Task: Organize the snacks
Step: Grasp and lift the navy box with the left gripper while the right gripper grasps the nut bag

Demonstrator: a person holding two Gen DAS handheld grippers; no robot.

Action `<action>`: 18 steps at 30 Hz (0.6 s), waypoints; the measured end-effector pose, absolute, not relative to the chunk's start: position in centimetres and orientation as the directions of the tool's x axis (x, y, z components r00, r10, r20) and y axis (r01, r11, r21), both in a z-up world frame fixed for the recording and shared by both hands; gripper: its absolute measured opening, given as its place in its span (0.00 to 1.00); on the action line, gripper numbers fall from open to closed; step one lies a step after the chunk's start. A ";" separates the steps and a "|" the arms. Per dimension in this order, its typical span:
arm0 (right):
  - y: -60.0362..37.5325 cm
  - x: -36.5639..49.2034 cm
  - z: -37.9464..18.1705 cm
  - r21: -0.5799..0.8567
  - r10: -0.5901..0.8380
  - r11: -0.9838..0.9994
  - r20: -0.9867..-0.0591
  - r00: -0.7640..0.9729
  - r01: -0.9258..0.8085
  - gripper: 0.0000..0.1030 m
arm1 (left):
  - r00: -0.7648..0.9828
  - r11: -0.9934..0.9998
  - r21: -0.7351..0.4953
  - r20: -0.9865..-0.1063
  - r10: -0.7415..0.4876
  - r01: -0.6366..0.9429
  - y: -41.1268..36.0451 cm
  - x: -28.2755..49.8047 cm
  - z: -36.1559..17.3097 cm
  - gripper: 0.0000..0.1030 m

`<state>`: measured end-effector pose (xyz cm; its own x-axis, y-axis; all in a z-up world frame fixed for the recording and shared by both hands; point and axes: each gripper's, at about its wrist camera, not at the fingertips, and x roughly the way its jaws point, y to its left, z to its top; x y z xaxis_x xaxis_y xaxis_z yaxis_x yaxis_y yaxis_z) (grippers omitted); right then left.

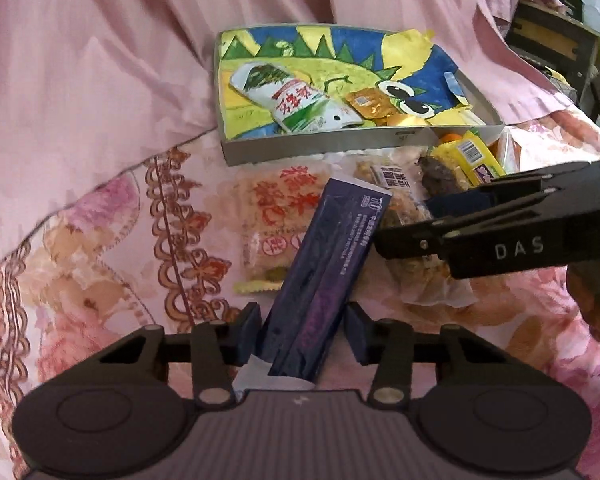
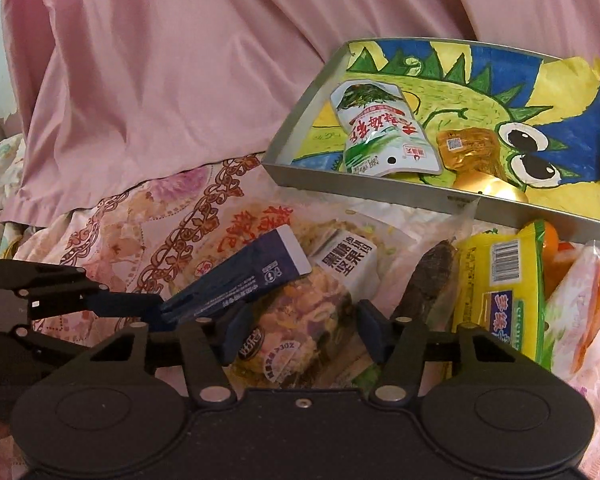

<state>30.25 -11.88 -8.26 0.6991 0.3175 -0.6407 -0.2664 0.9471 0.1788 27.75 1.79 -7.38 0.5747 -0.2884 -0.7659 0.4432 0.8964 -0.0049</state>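
My left gripper (image 1: 302,330) is shut on a long dark blue snack packet (image 1: 328,264), held above the flowered bedspread; the packet also shows in the right wrist view (image 2: 236,280). My right gripper (image 2: 300,330) is open and empty, just above a clear bag of nut clusters (image 2: 300,320). It enters the left wrist view from the right (image 1: 420,216). A shallow grey tray (image 1: 320,146) lined with a dinosaur drawing holds a white-green pouch (image 1: 296,100) and gold-wrapped snacks (image 1: 370,104).
Loose snacks lie in front of the tray: a rice-cracker bag with red lettering (image 1: 276,216), a yellow packet (image 2: 500,292), a dark bar (image 2: 428,280) and an orange-white bag (image 2: 580,304). A pink pillow (image 2: 160,80) lies behind. Dark furniture (image 1: 556,48) stands far right.
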 end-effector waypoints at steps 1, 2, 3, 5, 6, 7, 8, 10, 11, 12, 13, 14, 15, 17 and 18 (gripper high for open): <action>-11.9 30.1 -8.2 0.179 0.319 0.947 -0.643 0.697 -0.268 0.55 | 0.564 0.902 -0.020 -0.774 -0.287 0.432 1.8 27.7 -7.3 0.47; -11.9 30.0 -8.2 0.178 0.321 0.946 -0.645 0.694 -0.273 0.54 | 0.553 0.908 -0.035 -0.783 -0.285 0.418 1.8 27.6 -7.3 0.47; -12.0 29.7 -8.1 0.174 0.325 0.944 -0.648 0.689 -0.282 0.53 | 0.542 0.914 -0.049 -0.792 -0.281 0.402 1.9 27.5 -7.2 0.47; -12.0 29.1 -7.9 0.163 0.332 0.939 -0.656 0.678 -0.302 0.53 | 0.525 0.926 -0.059 -0.809 -0.264 0.374 1.9 26.9 -7.0 0.47; -12.0 28.7 -7.9 0.149 0.334 0.936 -0.661 0.672 -0.319 0.52 | 0.522 0.926 -0.054 -0.814 -0.257 0.373 1.8 26.7 -6.9 0.47; -11.9 28.2 -7.8 0.132 0.334 0.933 -0.665 0.668 -0.335 0.52 | 0.520 0.925 -0.046 -0.816 -0.253 0.377 1.7 26.4 -6.9 0.48; -11.9 27.7 -7.7 0.110 0.332 0.929 -0.669 0.665 -0.352 0.51 | 0.516 0.923 -0.042 -0.819 -0.252 0.383 1.6 26.2 -6.8 0.49; -11.9 27.1 -7.6 0.085 0.327 0.924 -0.679 0.657 -0.372 0.50 | 0.511 0.918 -0.035 -0.822 -0.251 0.394 1.3 26.1 -6.9 0.53; -11.9 27.0 -7.6 0.081 0.326 0.923 -0.683 0.653 -0.376 0.50 | 0.510 0.915 -0.027 -0.823 -0.248 0.402 1.1 26.2 -6.9 0.56; -11.9 27.1 -7.6 0.079 0.324 0.924 -0.686 0.651 -0.375 0.51 | 0.510 0.914 -0.017 -0.825 -0.242 0.406 1.0 26.4 -6.9 0.60; -11.8 27.2 -7.6 0.082 0.323 0.924 -0.690 0.648 -0.373 0.51 | 0.513 0.914 -0.013 -0.825 -0.239 0.405 1.0 26.5 -6.9 0.62; -11.7 27.4 -7.6 0.081 0.320 0.925 -0.693 0.646 -0.371 0.53 | 0.511 0.913 -0.016 -0.824 -0.243 0.408 0.9 26.8 -6.9 0.64; -11.4 27.7 -7.6 0.075 0.316 0.925 -0.698 0.643 -0.372 0.56 | 0.506 0.909 -0.019 -0.826 -0.249 0.416 0.9 27.0 -7.0 0.67; -10.9 28.3 -7.7 0.058 0.308 0.924 -0.701 0.643 -0.378 0.58 | 0.501 0.904 -0.023 -0.826 -0.258 0.427 0.9 27.5 -7.1 0.68; -10.7 28.5 -7.9 0.053 0.305 0.923 -0.704 0.641 -0.381 0.58 | 0.495 0.902 -0.027 -0.829 -0.261 0.430 1.0 27.6 -7.1 0.68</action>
<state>28.52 -10.71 -7.86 0.6409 0.3054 -0.7043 -0.3813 0.9229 0.0532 27.61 0.98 -7.12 0.4946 -0.2608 -0.8291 0.4298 0.9025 -0.0274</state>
